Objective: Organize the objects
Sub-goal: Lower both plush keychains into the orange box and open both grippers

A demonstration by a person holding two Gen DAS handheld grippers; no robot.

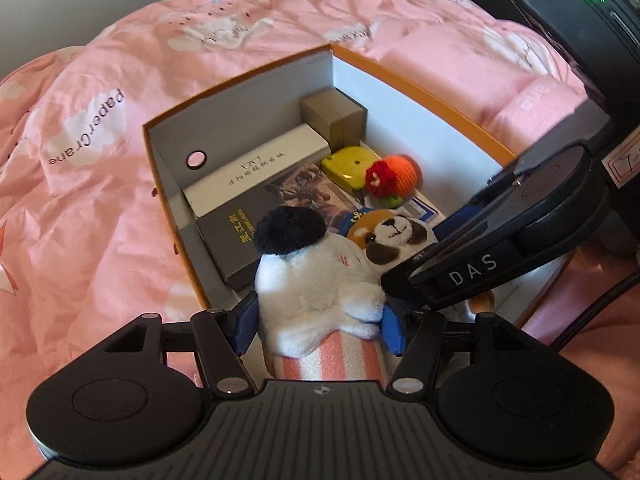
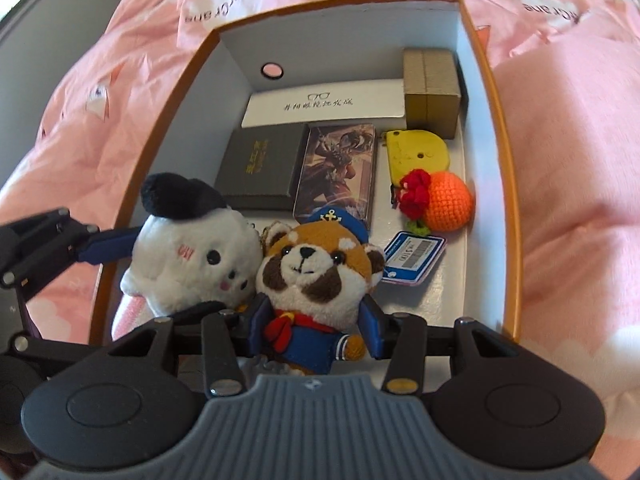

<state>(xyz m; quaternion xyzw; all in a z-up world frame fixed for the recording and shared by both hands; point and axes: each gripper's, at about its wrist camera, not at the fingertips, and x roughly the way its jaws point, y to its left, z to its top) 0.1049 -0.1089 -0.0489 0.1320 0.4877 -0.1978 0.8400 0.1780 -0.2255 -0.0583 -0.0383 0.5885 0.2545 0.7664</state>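
Note:
An orange-rimmed box point(image 1: 420, 90) point(image 2: 508, 120) lies open on the pink bed. My left gripper point(image 1: 318, 330) is shut on a white plush with a black hat point(image 1: 316, 280) point(image 2: 192, 256), held at the box's near end. My right gripper point(image 2: 314, 330) is shut on a red panda plush in a blue sailor suit point(image 2: 316, 276) point(image 1: 394, 236), right beside the white plush and touching it. The right gripper's body point(image 1: 520, 232) crosses the left wrist view on the right. The left gripper's arm point(image 2: 60, 240) shows in the right wrist view.
Inside the box lie a white glasses case point(image 2: 324, 106), a dark grey box point(image 2: 262, 168), a picture box point(image 2: 340, 168), a tan box point(image 2: 432, 88), a yellow tape measure point(image 2: 416, 150), an orange crochet ball point(image 2: 448, 200) and a blue tag point(image 2: 414, 256). Pink bedding point(image 1: 100, 160) surrounds it.

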